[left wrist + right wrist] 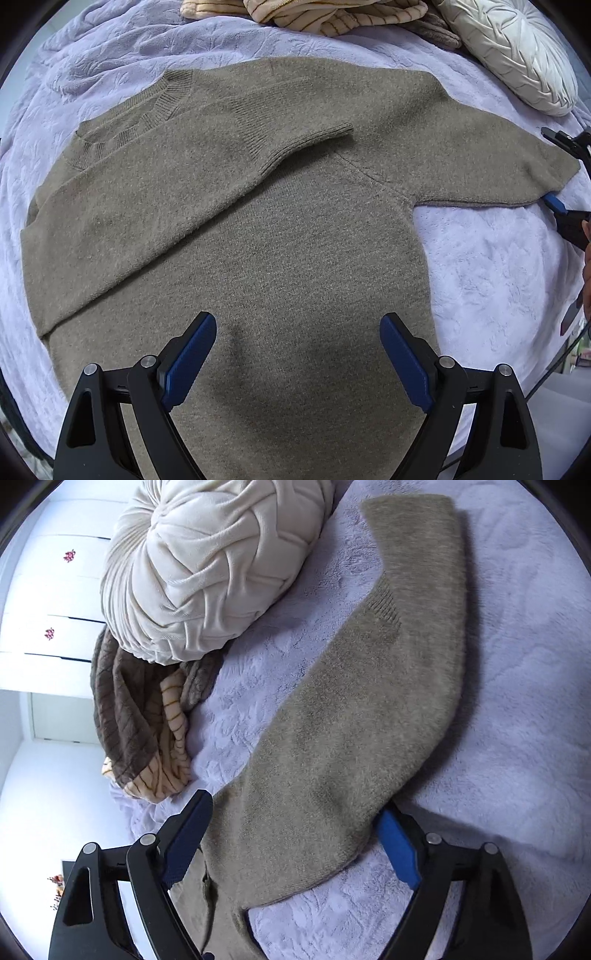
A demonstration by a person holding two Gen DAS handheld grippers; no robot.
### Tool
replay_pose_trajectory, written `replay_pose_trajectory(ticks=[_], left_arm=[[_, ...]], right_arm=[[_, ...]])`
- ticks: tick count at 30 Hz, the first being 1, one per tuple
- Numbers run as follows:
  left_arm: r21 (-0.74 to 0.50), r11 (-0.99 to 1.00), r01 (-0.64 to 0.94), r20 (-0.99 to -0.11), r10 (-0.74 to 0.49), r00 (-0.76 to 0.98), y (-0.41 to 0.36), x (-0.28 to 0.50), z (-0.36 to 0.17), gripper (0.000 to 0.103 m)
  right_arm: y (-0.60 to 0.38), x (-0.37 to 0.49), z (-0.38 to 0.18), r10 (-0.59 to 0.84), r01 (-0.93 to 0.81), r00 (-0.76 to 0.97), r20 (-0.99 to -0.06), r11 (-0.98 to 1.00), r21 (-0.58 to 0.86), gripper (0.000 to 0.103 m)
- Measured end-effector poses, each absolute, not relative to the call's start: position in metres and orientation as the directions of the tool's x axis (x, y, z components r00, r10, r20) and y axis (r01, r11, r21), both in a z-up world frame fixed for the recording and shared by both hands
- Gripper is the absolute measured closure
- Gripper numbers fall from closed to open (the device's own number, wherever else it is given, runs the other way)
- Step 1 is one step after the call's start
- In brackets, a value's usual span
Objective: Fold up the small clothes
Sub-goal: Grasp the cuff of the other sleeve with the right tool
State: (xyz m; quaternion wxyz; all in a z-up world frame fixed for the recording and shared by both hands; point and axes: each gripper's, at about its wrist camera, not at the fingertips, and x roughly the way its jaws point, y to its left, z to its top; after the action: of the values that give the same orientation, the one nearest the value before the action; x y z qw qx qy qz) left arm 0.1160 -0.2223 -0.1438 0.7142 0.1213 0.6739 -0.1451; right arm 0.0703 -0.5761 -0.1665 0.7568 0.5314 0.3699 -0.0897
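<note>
Left wrist view: the left hand-held gripper points down over a soft grey-brown knitted sweater that lies flat on a pale purple fluffy bed cover. Its two blue pads stand wide apart with nothing between them, just above the lower part of the sweater's body. Ahead of it and to its left, one sleeve is folded across the chest, with its ribbed cuff near the middle. The ribbed neck lies farther ahead on the left. The other sleeve reaches out far to the right. At that sleeve's end the right hand-held gripper peeks in from the edge, one finger on each side of the sleeve. Far ahead lie a round cream pleated cushion and a striped tan and brown blanket.

Right wrist view: the right hand-held gripper has its blue pads apart, and the stretched-out sleeve lies between them. The sleeve runs ahead from this hand-held gripper across the bed cover. I cannot tell if the pads press on the wool. Ahead and to the left sit the cream cushion and the striped blanket, with a white wall behind.
</note>
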Motion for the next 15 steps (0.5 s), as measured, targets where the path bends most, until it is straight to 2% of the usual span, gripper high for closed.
replay_pose_trajectory(ticks=[2,3,4,5,6,9,15], left_arm=[[-0.021,0.929,0.370,-0.998,-0.042,0.049,-0.213,0.115,-0.146,0.012],[-0.022,0.930,0.366,-0.998,-0.043,0.050,-0.212,0.116,-0.146,0.012],[-0.024,0.932,0.363,-0.998,-0.045,0.050,-0.212,0.116,-0.147,0.012],[-0.025,0.933,0.359,-0.998,-0.046,0.051,-0.211,0.117,-0.147,0.012],[-0.026,0.934,0.356,-0.997,-0.048,0.053,-0.204,0.109,-0.143,0.012],[-0.032,0.940,0.340,-0.996,-0.057,0.064,-0.197,0.110,-0.140,0.012],[-0.040,0.953,0.301,-0.995,-0.066,0.078,-0.173,0.117,-0.137,0.012]], right_arm=[[-0.580,0.074,-0.174,0.254,0.561,0.691,-0.676,0.400,0.724,0.023],[-0.582,0.076,-0.179,0.256,0.574,0.689,-0.678,0.377,0.727,0.034],[-0.585,0.075,-0.182,0.255,0.588,0.684,-0.684,0.363,0.723,0.059],[-0.587,0.075,-0.187,0.254,0.608,0.672,-0.695,0.345,0.715,0.074],[-0.588,0.074,-0.191,0.266,0.613,0.673,-0.690,0.322,0.722,0.095],[-0.587,0.068,-0.190,0.303,0.546,0.738,-0.603,0.257,0.797,0.095],[-0.555,0.085,-0.137,0.378,0.365,0.781,-0.498,0.371,0.854,0.095]])
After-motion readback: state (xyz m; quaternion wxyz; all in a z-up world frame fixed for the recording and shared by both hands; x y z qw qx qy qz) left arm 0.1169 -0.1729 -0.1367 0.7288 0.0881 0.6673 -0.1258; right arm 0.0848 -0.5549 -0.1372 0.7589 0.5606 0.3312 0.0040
